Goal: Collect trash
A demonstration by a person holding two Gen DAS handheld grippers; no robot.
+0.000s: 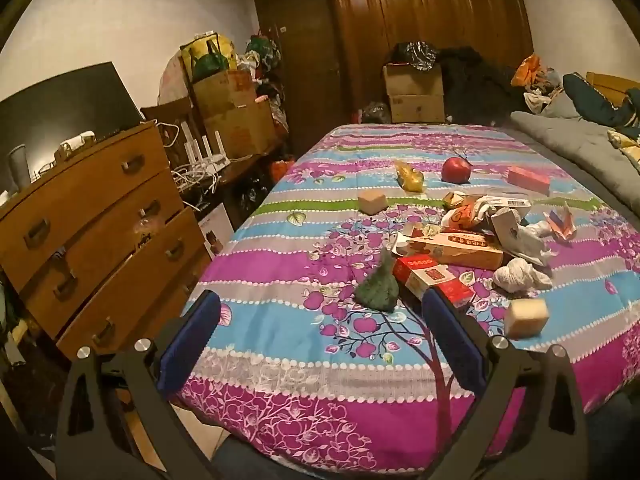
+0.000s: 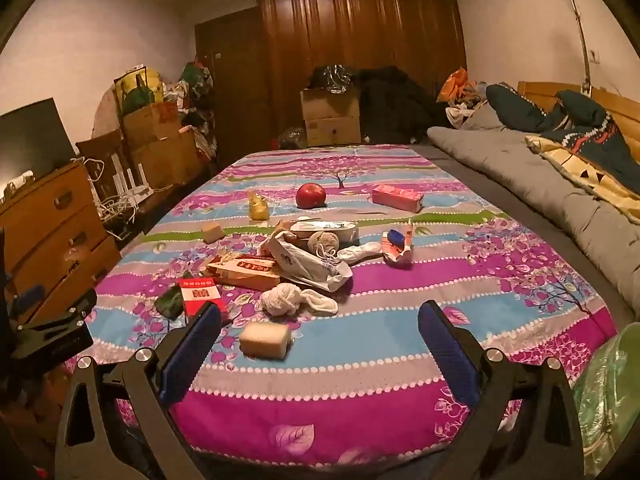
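Nothing collected yet: your left claw [image 1: 320,324] and right claw [image 2: 320,332] both hang released, empty. Trash pile [image 2: 296,264] sits mid-frame on the bed [image 2: 360,368]; green bag [image 2: 608,400] lower right.

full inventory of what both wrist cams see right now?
sponge block: 1, cream, bed's near edge
second block: 1, tan, left of pile
sock bundle: 1, white, behind the sponge
red carton: 1, by the left of the pile
long box: 1, tan, mid-pile
plastic bag: 1, white, crumpled
apple: 1, red, far side
pink box: 1, right of apple
bedspread: 1, purple-blue
dresser: 1, wooden, left
left gripper: open
right gripper: open
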